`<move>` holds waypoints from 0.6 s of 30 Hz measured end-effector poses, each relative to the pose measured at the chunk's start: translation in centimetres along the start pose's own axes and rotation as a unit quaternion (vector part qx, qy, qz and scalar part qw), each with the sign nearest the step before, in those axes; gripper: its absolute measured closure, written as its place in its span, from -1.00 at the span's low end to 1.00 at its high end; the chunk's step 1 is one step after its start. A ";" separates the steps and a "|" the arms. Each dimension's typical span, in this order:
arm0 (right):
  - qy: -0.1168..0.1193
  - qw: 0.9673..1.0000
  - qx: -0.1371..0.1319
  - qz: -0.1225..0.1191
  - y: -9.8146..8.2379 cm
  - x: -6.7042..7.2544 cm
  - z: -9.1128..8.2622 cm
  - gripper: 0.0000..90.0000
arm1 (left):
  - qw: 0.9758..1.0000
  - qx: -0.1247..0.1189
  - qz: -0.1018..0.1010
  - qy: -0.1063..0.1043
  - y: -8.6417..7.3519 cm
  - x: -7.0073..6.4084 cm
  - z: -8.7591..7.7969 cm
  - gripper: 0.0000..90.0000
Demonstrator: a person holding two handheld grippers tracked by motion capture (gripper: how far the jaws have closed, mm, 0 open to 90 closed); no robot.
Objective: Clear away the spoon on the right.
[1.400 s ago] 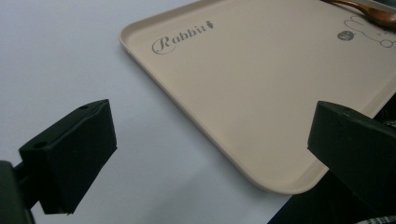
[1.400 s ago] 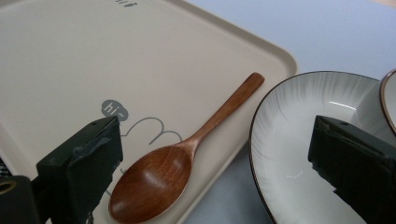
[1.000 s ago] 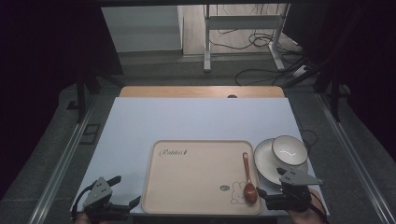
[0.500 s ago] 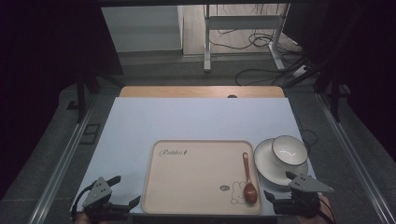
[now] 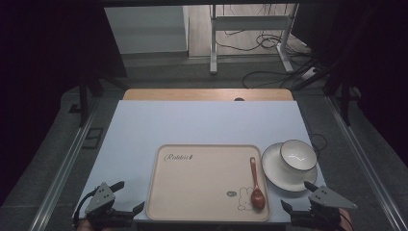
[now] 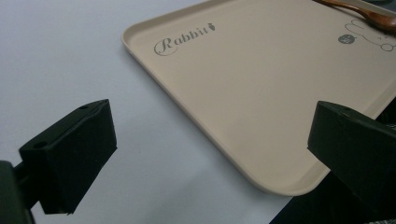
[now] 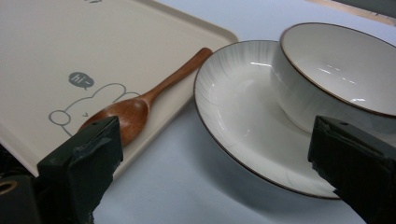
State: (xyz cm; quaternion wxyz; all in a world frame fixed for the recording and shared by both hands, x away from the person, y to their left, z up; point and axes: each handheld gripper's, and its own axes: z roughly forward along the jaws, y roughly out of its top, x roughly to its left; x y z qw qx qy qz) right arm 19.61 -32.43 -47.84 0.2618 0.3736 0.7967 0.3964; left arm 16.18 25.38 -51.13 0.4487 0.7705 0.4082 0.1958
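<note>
The right gripper (image 5: 308,208) is seen at the bottom right of the high view, its fingers spread wide and grasping nothing. The left gripper (image 5: 111,208) is seen at the bottom left, likewise released and empty, just off the near left corner of the beige tray (image 5: 192,211).

In the right gripper view the wooden spoon (image 7: 140,102) is found at centre left, lying on the tray's right edge with its bowl nearest and its handle running away toward the upper centre. The white plate (image 7: 233,121) is set just beside the tray on the table (image 5: 192,125), the handle tip close to its rim. The white bowl (image 7: 336,79) is seated on the plate toward the upper right.

The step in hand is judged to be a reach for the spoon or the crockery. A low, level approach is advised; the spoon is best taken at mid-handle, well away from the plate rim, so that the crockery is not knocked.
</note>
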 end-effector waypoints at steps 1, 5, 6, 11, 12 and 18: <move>-0.002 1.000 -0.001 0.001 -0.1 -0.1 -0.1 -0.92 | 1.000 0.000 0.001 0.000 0.0 0.0 0.0 -0.98; -0.004 1.000 -0.002 0.004 -0.5 -0.4 -0.3 -0.92 | 1.000 0.000 0.000 0.000 0.0 0.0 0.0 -0.98; -0.007 1.000 0.000 0.006 -0.7 -0.5 -0.4 -0.92 | 1.000 0.000 0.000 0.000 0.0 0.0 0.0 -0.98; -0.006 1.000 0.019 0.012 -1.3 -0.8 -0.2 -0.92 | 1.000 0.000 0.000 0.000 0.0 0.0 0.0 -0.98; -0.006 1.000 0.023 0.015 -1.4 -0.9 -0.1 -0.92 | 1.000 0.001 0.001 0.000 0.0 0.0 0.0 -0.98; -0.005 1.000 0.021 0.020 -1.5 -1.0 0.0 -0.92 | 1.000 0.004 0.002 -0.001 0.1 0.0 0.1 -0.98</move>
